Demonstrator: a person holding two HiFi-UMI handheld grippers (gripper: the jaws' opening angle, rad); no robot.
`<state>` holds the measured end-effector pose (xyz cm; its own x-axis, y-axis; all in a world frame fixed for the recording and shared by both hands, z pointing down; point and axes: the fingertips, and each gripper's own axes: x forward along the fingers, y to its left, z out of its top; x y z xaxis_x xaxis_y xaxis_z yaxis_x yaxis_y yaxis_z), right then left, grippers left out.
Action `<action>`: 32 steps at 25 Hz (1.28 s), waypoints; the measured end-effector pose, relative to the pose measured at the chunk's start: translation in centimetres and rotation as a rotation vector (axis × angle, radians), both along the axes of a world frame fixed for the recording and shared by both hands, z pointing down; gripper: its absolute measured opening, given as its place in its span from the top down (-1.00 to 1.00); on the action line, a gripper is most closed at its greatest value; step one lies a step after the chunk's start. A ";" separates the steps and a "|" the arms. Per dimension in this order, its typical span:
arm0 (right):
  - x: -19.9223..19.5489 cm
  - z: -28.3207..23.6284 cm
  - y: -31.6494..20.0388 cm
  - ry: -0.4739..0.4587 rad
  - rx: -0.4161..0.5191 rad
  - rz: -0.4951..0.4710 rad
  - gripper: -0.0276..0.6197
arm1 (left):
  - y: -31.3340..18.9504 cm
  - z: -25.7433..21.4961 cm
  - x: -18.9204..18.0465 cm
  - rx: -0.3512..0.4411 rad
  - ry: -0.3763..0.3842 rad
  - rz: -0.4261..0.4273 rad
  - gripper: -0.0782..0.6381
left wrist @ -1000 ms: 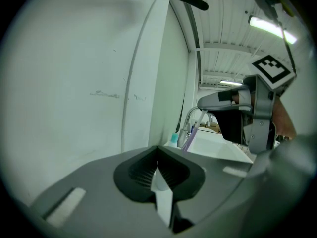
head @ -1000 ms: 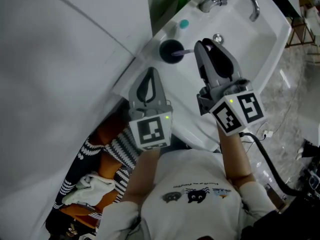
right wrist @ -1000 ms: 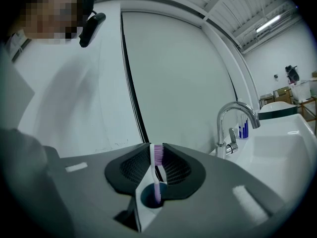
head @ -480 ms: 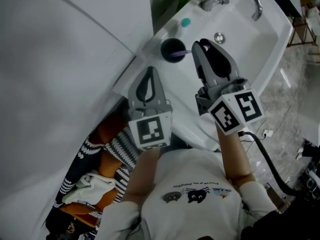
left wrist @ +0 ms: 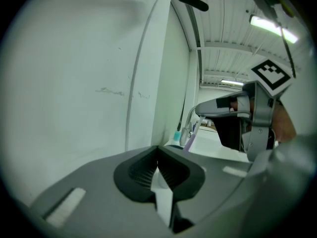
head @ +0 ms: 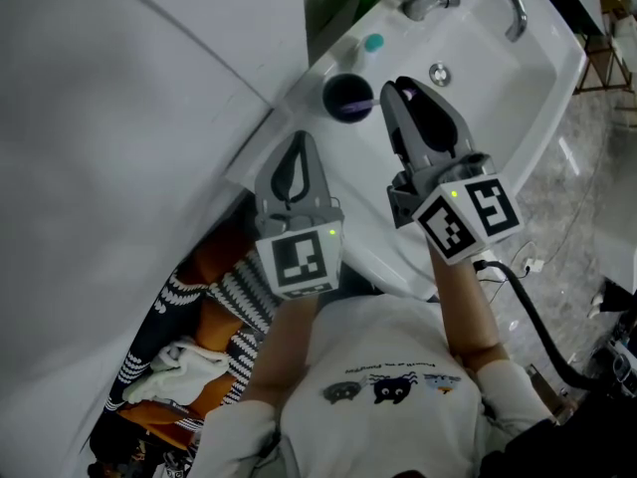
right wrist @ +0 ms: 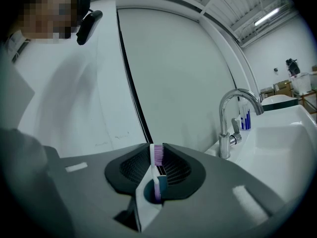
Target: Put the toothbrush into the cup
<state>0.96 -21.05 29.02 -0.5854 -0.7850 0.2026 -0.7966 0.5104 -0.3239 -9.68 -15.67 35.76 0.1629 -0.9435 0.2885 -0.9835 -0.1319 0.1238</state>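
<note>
Holding white-handled, purple-bristled toothbrush (right wrist: 158,157) pinched in right hand-held gripper (head: 395,90) beside dark round cup (head: 347,96); insertion step, next lower and release; left hand-held gripper (head: 299,142) pressed together, idle

Cool, even light falls from ceiling strips (left wrist: 271,27). Both gripper views bend at the edges and fade into black corners. The left claw (left wrist: 157,158) looks soft up close. The head view is dim at lower left, and the sink (head: 498,78) glares.

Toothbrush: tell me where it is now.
In the right gripper view, the toothbrush is clamped between the fingers of the right gripper, bristles up; the faucet stands to its right.
</note>
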 end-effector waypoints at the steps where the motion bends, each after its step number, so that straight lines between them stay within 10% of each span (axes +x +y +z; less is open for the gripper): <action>1: 0.0 0.0 0.0 -0.001 -0.001 0.000 0.69 | 0.0 0.0 -0.1 0.001 -0.001 -0.001 0.78; 32: -0.2 2.8 -0.4 -0.038 -0.060 0.015 0.69 | -0.2 0.6 0.0 -0.003 0.000 0.007 0.78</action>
